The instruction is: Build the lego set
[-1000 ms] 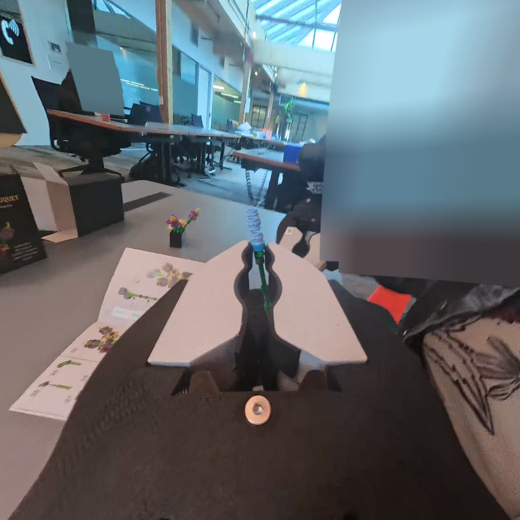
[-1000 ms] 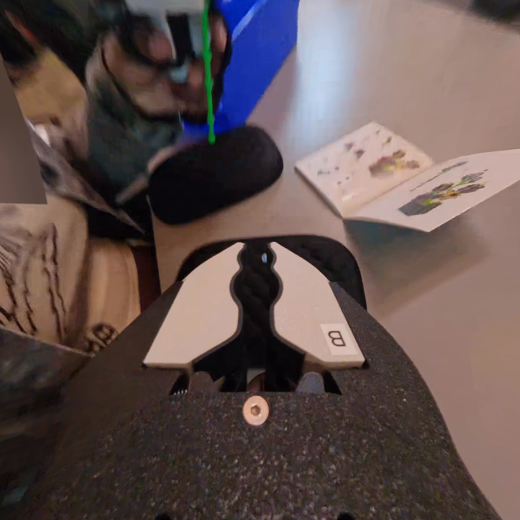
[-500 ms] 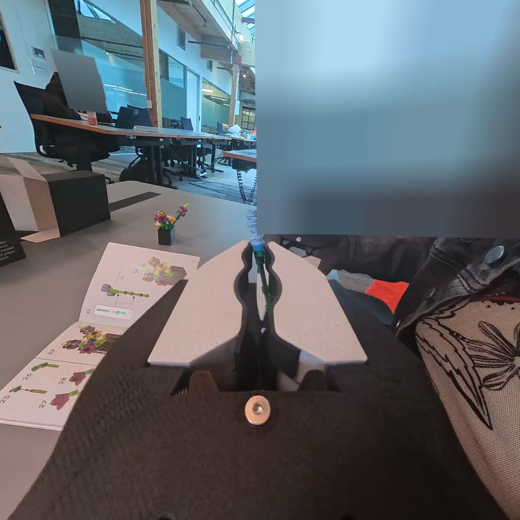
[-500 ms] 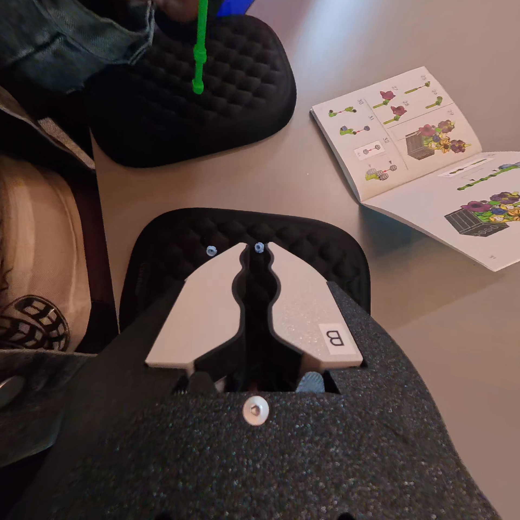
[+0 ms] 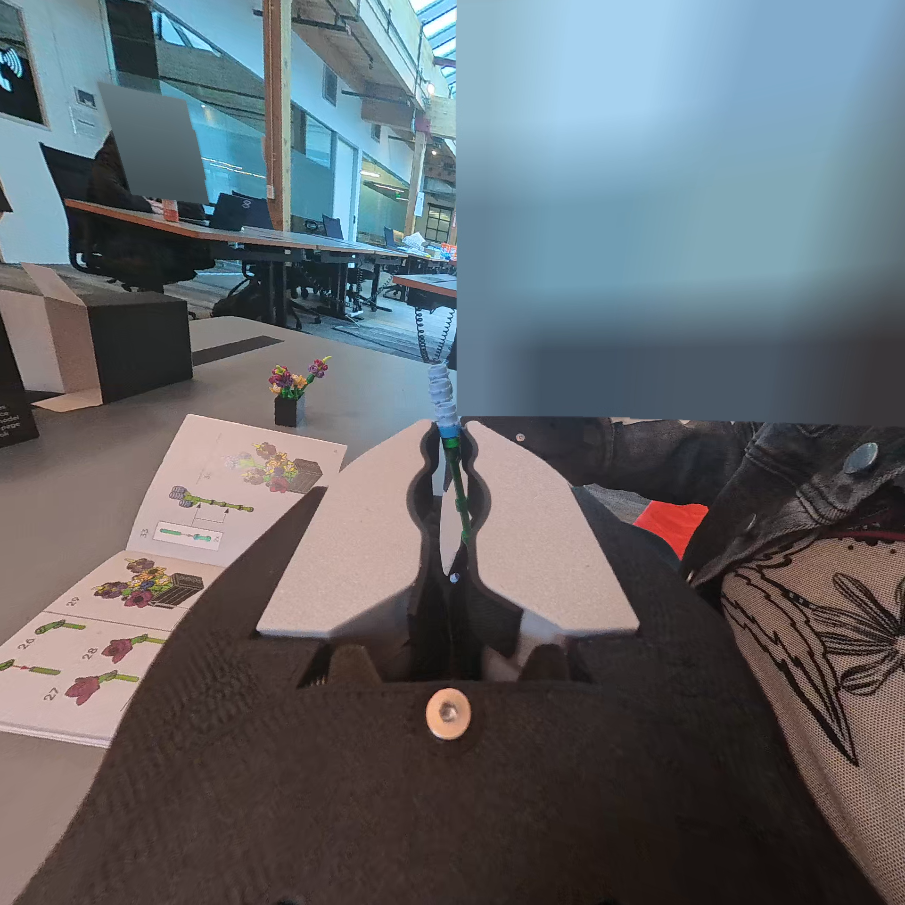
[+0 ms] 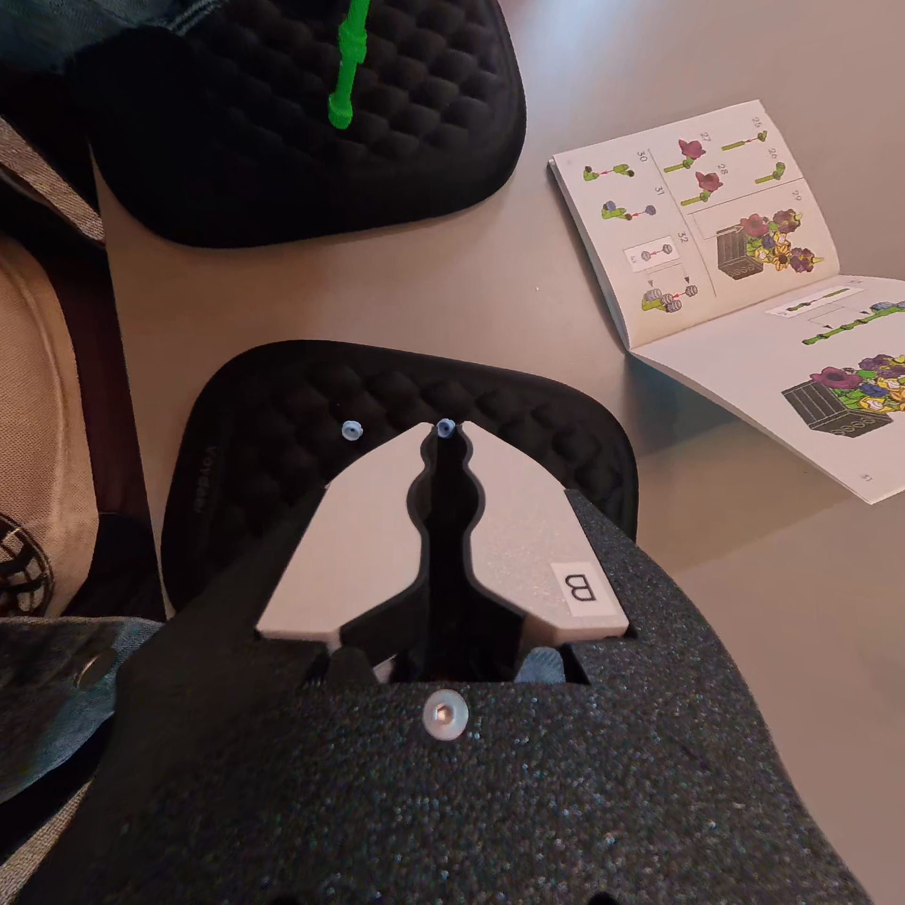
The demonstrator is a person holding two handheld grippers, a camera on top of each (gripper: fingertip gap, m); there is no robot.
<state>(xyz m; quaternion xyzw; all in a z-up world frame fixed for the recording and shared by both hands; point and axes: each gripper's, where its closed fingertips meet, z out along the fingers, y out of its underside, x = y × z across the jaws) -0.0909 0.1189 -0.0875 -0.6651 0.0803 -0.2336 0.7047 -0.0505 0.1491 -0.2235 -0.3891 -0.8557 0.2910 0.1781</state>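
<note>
**Stem pinched on the left, a stud at the right gripper's tips**

In the left wrist view, the left gripper (image 5: 449, 431) is clamped on a green stem (image 5: 458, 489) topped with a stack of pale blue pieces (image 5: 442, 394), which sticks out past the fingertips. Beyond it lie the open instruction booklet (image 5: 205, 509), then a small finished flower pot model (image 5: 292, 392), then a dark box (image 5: 137, 343) on the grey table (image 5: 59, 470). The person's patterned shirt (image 5: 832, 636) fills the right side.

The right wrist view looks down instead. The right gripper (image 6: 446, 427) sits over a black quilted pad (image 6: 274, 440), its jaws nearly together around a small pale blue stud (image 6: 445, 428); whether it is truly gripped, I cannot tell. A second stud (image 6: 352, 431) lies on the pad just beside. Farther off, a second black pad (image 6: 294, 171) appears, with the stem's green lower end (image 6: 348, 78) hanging over it. Only this view shows the studs and pads; only the left view shows the finished model.
</note>
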